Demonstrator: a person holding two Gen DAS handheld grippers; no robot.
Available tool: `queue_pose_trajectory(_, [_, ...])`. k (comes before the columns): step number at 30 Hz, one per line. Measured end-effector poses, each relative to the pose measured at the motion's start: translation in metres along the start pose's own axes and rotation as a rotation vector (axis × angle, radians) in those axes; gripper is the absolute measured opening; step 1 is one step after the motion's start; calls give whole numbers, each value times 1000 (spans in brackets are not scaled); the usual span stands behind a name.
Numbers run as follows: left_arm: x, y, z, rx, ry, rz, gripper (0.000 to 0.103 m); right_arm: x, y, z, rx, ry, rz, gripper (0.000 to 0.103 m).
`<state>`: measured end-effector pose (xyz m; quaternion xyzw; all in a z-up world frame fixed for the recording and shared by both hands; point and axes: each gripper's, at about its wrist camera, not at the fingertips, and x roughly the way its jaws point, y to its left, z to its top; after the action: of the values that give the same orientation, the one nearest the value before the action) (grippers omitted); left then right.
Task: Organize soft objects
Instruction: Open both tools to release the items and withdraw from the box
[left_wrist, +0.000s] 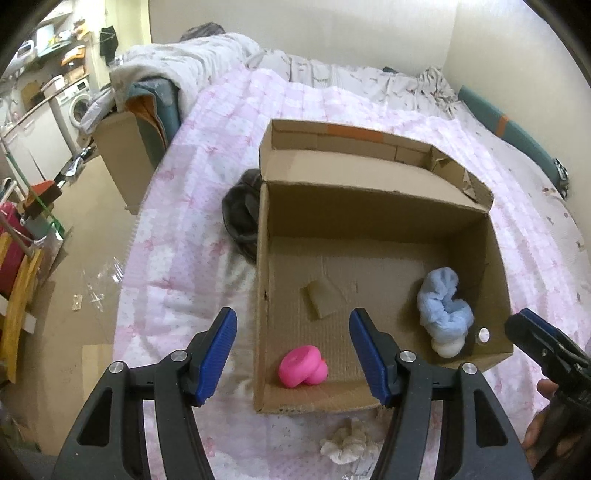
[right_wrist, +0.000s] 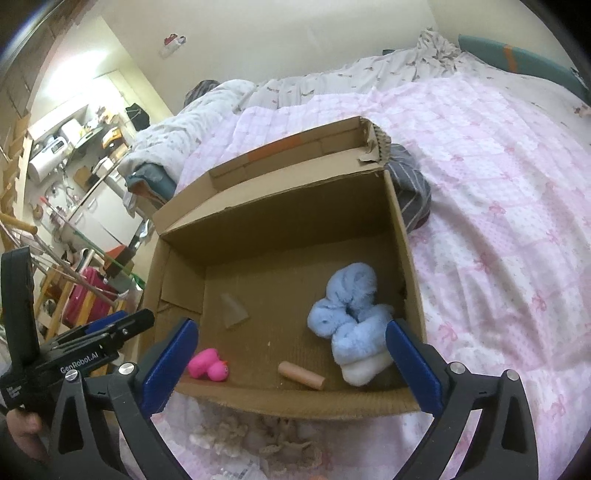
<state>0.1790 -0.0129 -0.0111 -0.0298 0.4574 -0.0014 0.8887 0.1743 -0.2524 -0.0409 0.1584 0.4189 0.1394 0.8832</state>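
An open cardboard box (left_wrist: 373, 206) (right_wrist: 280, 218) sits on a pink bedspread. Inside lie a pink soft toy (left_wrist: 301, 366) (right_wrist: 208, 365), a fluffy blue-and-white plush (left_wrist: 443, 310) (right_wrist: 351, 317) and a peach cylinder (right_wrist: 301, 374). My left gripper (left_wrist: 291, 354) hovers open over the box's near left corner, above the pink toy, holding nothing. My right gripper (right_wrist: 291, 369) stands wide open over the box's near wall, nothing between its fingers. Each gripper shows at the edge of the other's view. A beige frilly soft object (left_wrist: 349, 445) (right_wrist: 258, 439) lies on the bedspread in front of the box.
A dark striped cloth (left_wrist: 242, 218) (right_wrist: 410, 184) lies beside the box. Rumpled bedding (left_wrist: 192, 70) is heaped at the bed's far end. Left of the bed are a floor (left_wrist: 74, 295), a cardboard box (left_wrist: 122, 155), a washing machine (left_wrist: 75, 103) and cluttered shelves.
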Motion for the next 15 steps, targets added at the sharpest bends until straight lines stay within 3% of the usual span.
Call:
queue_pose_trajectory(7, [-25,16,-19,-40,1,-53,60,-23,7,-14,-34,-25,-23,103])
queue_pose_trajectory(11, [-42,29,-34,-94,-50,-127,61,-33,9,-27,-25,-17,-18,103])
queue_pose_trajectory(15, [-49,37,-48,-125,-62,-86,66,-42,14,-39,-34,-13,-27,103])
